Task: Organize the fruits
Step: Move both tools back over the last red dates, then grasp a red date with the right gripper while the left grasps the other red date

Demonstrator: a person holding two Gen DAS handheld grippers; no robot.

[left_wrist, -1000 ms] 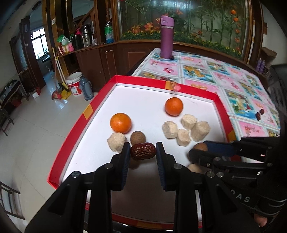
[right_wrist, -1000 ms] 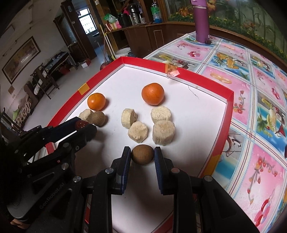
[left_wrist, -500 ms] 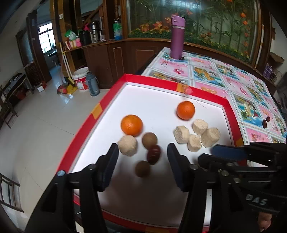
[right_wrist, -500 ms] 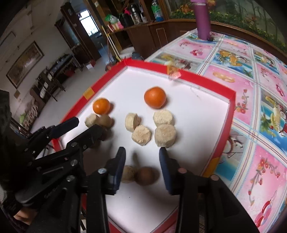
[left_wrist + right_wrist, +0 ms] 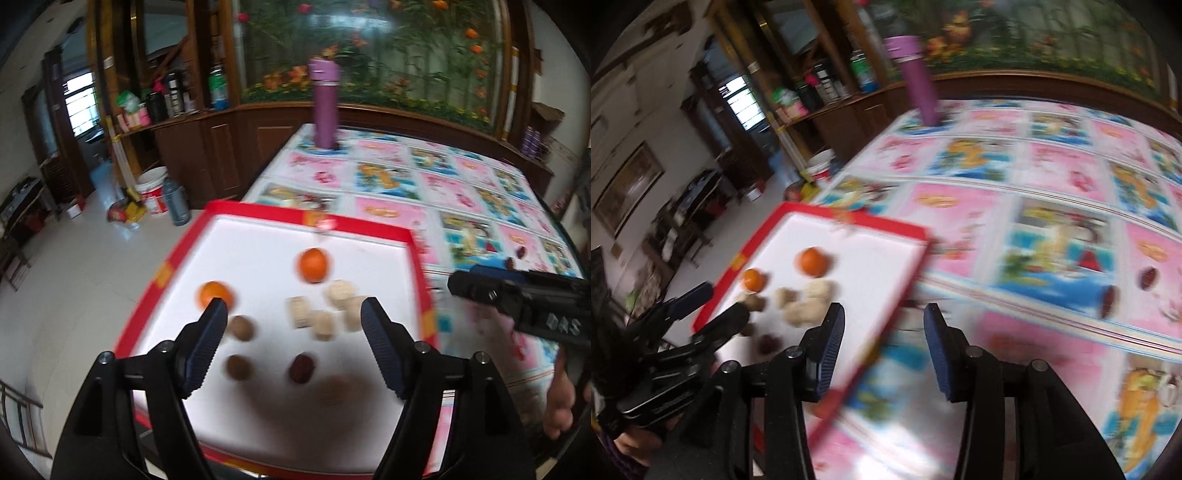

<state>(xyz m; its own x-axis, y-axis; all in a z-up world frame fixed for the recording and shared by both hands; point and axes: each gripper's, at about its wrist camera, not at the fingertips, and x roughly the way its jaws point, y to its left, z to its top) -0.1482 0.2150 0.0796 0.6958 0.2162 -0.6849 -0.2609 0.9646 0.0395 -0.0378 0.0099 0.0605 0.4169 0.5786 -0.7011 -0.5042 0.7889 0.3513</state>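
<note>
most of the fruit already sits on the red-rimmed tray (image 5: 416,236): two oranges (image 5: 313,264) toward its far side, pale chunks (image 5: 325,310) mid-tray, brown round fruits (image 5: 239,366) and a dark date (image 5: 302,368) near its front, while two more dates (image 5: 1148,277) wait on the patterned cloth to the tray's right, so the job looks unfinished. the left gripper (image 5: 293,334) and right gripper (image 5: 882,341) have both just been opening, jaws apart with nothing between. blur hides what the brown fruits are, and the tray's front edge is cut off.
</note>
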